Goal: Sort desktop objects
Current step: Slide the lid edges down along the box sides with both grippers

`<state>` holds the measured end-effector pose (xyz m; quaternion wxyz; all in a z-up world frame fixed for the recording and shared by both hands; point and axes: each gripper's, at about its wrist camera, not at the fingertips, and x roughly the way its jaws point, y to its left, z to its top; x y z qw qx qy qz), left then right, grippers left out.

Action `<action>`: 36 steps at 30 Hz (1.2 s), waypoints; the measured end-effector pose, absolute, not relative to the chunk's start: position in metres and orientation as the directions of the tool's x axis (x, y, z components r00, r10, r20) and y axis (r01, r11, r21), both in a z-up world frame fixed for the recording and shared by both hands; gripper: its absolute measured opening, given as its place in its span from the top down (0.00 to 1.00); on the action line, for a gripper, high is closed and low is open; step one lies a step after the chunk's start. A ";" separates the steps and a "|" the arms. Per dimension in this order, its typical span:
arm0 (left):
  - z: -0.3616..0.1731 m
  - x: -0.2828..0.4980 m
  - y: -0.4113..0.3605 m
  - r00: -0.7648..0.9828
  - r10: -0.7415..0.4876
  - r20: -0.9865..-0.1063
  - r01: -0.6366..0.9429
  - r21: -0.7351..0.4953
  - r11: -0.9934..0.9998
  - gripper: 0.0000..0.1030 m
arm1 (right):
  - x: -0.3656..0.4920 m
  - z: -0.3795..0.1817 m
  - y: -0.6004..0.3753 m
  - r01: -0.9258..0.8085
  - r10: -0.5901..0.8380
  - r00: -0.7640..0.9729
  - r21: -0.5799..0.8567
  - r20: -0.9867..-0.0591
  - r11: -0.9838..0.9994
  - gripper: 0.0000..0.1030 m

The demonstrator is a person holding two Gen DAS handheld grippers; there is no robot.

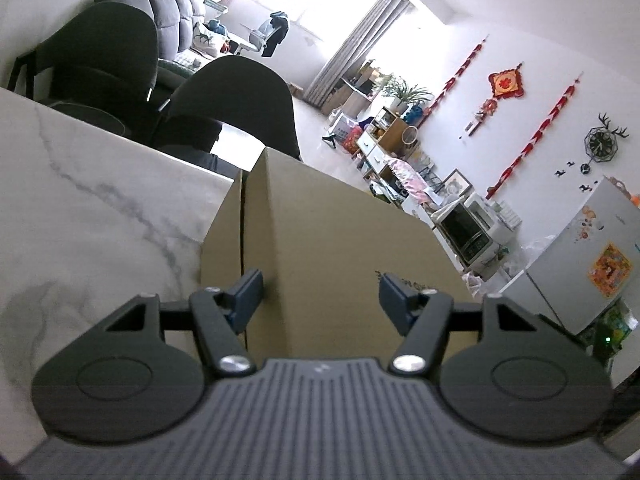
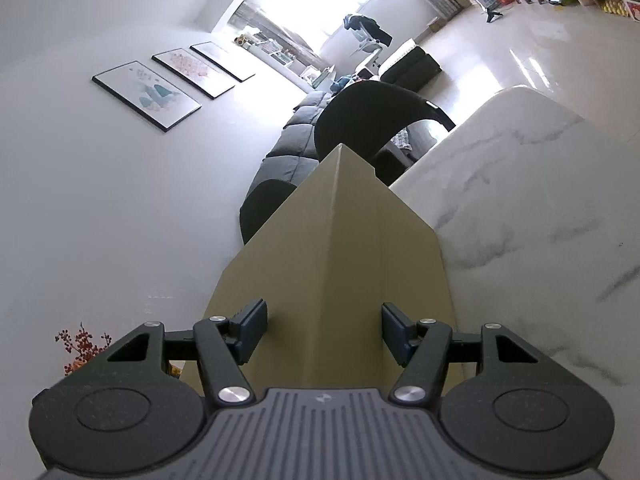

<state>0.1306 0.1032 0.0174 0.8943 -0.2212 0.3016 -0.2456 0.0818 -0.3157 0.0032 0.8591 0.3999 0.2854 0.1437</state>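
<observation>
A: Nearest in each view?

B: The left gripper (image 1: 320, 294) and right gripper (image 2: 323, 330), both spread wide, clasping nothing.

A: Beyond them?

B: A plain brown cardboard box (image 1: 328, 232) (image 2: 340, 240), its folded edge between each pair of fingers, standing on the white grey-veined marble table (image 1: 88, 208) (image 2: 532, 200). Dark chairs (image 1: 240, 104) behind.

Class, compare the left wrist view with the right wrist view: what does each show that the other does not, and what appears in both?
Only the left wrist view shows the fridge, the microwave, the wall clock and the red knot ornament. Only the right wrist view shows three framed pictures and red berry sprigs. Both show the cardboard box on the marble table, dark chairs, and an open gripper: the left gripper, the right gripper.
</observation>
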 end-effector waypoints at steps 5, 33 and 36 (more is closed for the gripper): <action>0.017 0.131 0.105 0.698 -0.567 -0.437 0.291 -0.551 0.782 0.38 | 0.084 0.002 -0.310 0.000 0.449 0.798 0.744 -0.403 0.668 0.37; 0.005 0.094 0.123 0.711 -0.518 -0.476 0.263 -0.502 0.824 0.22 | 0.041 0.004 -0.313 0.072 0.367 0.819 0.715 -0.440 0.696 0.27; 0.000 0.087 0.125 0.703 -0.524 -0.481 0.264 -0.508 0.820 0.22 | 0.027 0.004 -0.314 0.076 0.361 0.824 0.717 -0.437 0.693 0.26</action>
